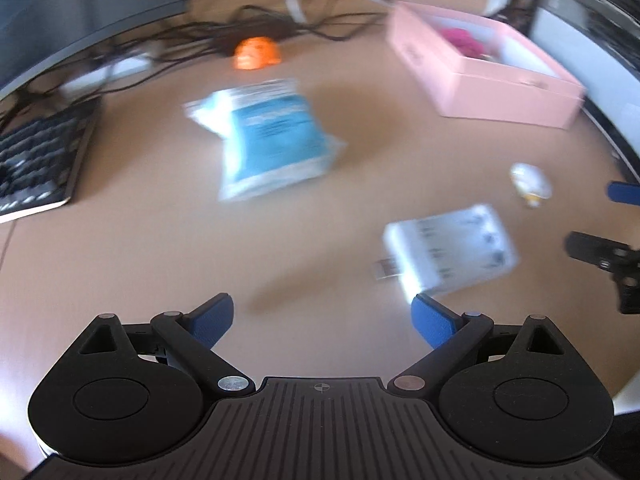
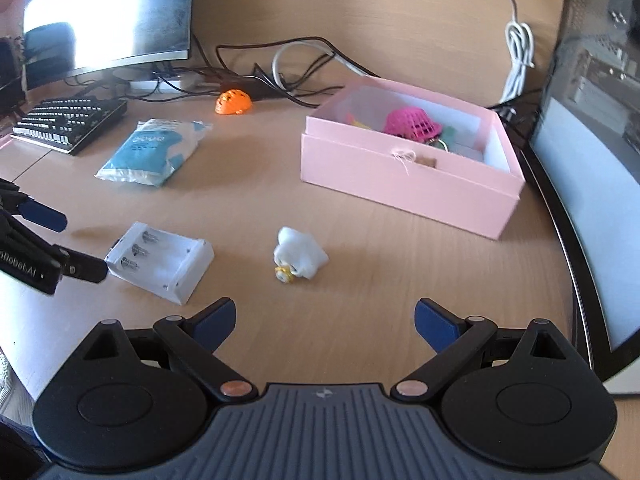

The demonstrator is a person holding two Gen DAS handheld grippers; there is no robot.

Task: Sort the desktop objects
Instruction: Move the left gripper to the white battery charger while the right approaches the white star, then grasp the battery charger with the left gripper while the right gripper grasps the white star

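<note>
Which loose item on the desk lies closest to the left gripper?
The white battery holder, right beside the left gripper; the white toy, blue packet and orange helmet lie farther.

Black ribbed grippers (image 2: 324, 320); blue finger pads (image 2: 218, 320); copper-coloured rivets (image 2: 412, 389)

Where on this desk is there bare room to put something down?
Bare wood lies between the blue packet and the pink box, and in front of the white figurine toward the right claw. It is crowded at the back, where cables tangle beside the orange toy.
</note>
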